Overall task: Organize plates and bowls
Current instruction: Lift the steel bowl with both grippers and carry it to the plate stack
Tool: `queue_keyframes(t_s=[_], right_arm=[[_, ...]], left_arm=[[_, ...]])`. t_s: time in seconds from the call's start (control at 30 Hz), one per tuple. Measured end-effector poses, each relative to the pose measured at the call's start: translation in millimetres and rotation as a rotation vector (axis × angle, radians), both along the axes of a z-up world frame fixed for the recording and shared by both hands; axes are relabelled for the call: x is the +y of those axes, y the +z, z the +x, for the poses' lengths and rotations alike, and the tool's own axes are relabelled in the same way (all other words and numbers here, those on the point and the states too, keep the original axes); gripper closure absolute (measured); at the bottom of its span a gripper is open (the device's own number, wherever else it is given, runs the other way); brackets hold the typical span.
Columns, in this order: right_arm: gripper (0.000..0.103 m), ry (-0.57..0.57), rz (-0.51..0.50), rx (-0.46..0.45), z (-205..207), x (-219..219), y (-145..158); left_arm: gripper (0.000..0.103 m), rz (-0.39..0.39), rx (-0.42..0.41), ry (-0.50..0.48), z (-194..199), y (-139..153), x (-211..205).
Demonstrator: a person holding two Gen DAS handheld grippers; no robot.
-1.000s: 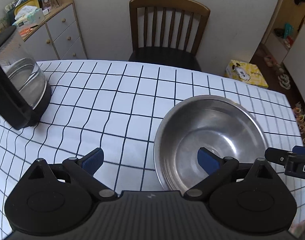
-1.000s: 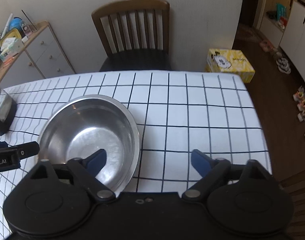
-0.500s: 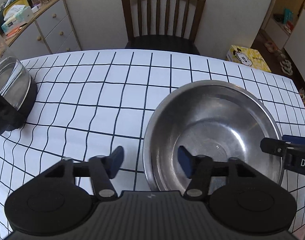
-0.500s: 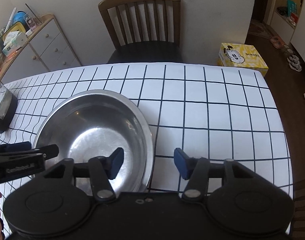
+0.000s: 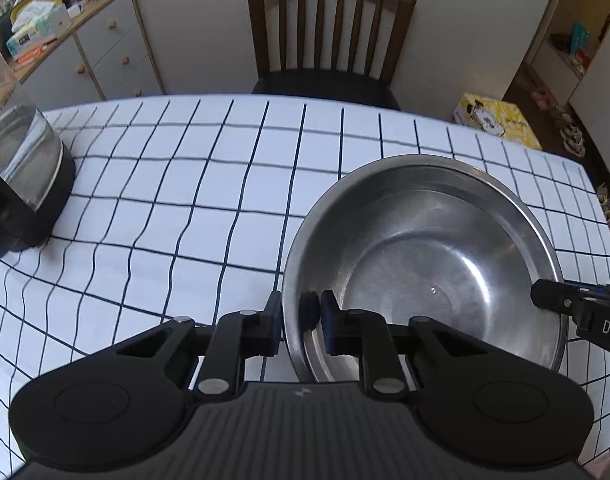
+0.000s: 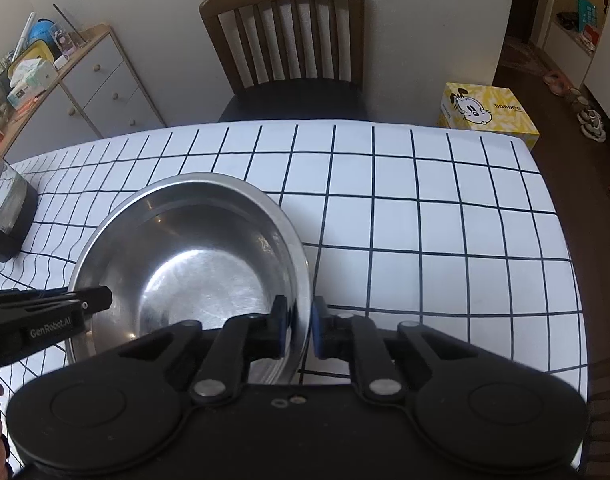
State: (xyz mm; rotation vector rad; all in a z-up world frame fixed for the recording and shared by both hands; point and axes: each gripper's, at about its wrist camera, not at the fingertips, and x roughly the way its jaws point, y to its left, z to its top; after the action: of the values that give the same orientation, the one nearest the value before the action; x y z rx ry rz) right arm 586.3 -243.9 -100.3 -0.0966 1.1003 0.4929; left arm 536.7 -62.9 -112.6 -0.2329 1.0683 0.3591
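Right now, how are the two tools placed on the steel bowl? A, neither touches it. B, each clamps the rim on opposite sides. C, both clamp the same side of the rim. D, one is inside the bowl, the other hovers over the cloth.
B: the left tool pinches the steel bowl at its left rim, and the right tool pinches the right rim, one pad inside and one outside each.

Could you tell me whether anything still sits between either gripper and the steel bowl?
Nothing visible does. The left gripper and right gripper have just been closing, each with one pad inside and one outside the bowl, on opposite sides of its rim.
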Motion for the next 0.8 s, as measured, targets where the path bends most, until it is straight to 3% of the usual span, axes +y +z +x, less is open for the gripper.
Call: queue_keyframes(t_s=[0.37, 0.8], right_arm=[[0.090, 0.010, 0.029, -0.053, -19, -9, 41], [0.091, -0.020, 0.050, -0.079, -96, -46, 108]], left_arm=[[0.084, 0.023, -0.037, -0.014, -26, 54, -7], [0.084, 0.008, -0.062, -0.125, -120, 113, -43]])
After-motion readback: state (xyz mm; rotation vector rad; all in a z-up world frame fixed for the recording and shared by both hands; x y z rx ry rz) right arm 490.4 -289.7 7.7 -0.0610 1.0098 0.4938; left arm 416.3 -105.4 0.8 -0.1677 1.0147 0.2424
